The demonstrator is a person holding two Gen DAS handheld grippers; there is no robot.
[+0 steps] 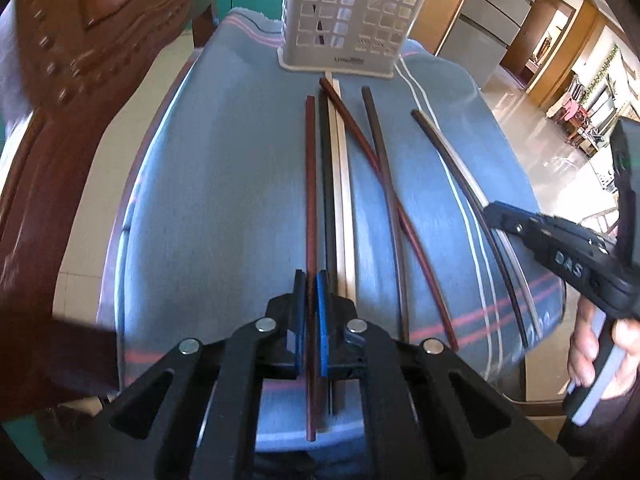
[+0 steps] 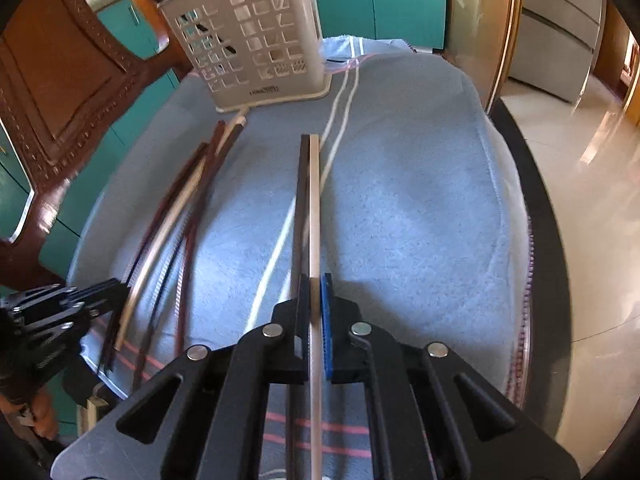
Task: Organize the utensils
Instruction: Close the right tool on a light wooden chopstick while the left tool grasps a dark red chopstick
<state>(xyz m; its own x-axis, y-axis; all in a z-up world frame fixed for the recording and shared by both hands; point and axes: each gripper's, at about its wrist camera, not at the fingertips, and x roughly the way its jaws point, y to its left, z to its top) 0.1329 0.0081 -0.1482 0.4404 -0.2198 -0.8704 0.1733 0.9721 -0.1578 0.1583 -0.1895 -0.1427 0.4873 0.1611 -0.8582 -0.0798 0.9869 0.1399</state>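
Observation:
Several chopsticks lie lengthwise on a blue-grey towel (image 1: 224, 184) in front of a white slotted utensil basket (image 1: 348, 20). My left gripper (image 1: 311, 282) is shut on a reddish-brown chopstick (image 1: 311, 184); a black one (image 1: 326, 184) and a beige one (image 1: 343, 184) lie just right of it. My right gripper (image 2: 316, 282) is shut on a beige chopstick (image 2: 315, 200). A dark chopstick (image 2: 302, 200) lies tight against that one's left side and runs under the left finger. In the right wrist view the basket (image 2: 256, 40) holds a dark stick.
A carved wooden chair (image 1: 80, 60) stands close at the table's left. The towel (image 2: 420, 200) has white and red stripes, and its right half is bare. Loose chopsticks (image 2: 188, 208) fan out between the grippers. A hand (image 1: 600, 344) holds the right gripper (image 1: 494, 212).

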